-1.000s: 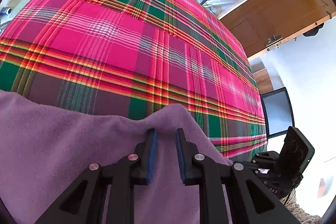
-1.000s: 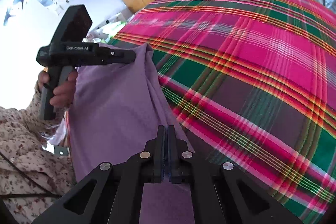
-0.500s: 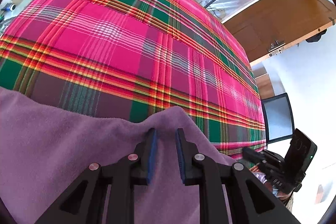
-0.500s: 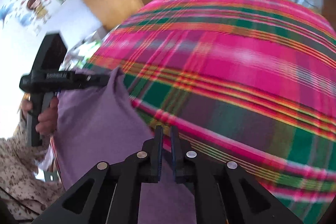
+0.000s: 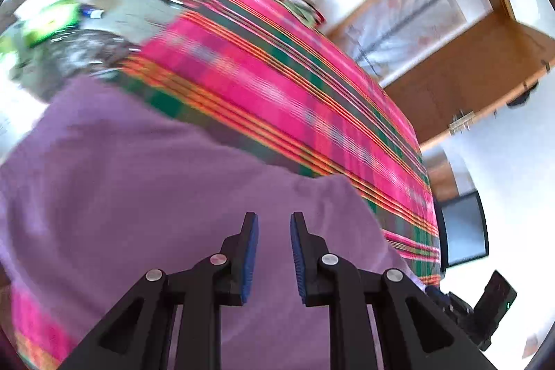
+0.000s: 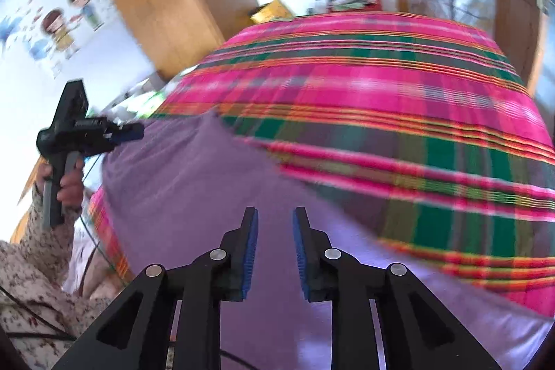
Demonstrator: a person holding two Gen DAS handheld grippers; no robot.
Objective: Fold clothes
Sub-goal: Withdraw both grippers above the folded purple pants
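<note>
Left wrist view: the left hand-held gripper [image 5: 274, 224] hangs released, jaws parted with nothing between them, above the soft purple fleece garment [image 5: 145, 182], which lies spread along the near edge of the bed's pink-and-green plaid cover [image 5: 277, 85], likely laid flat for folding.

Right wrist view: the right hand-held gripper [image 6: 275, 220] is likewise released over the garment. No containers show clearly; blurred clutter sits beyond the bed.
</note>
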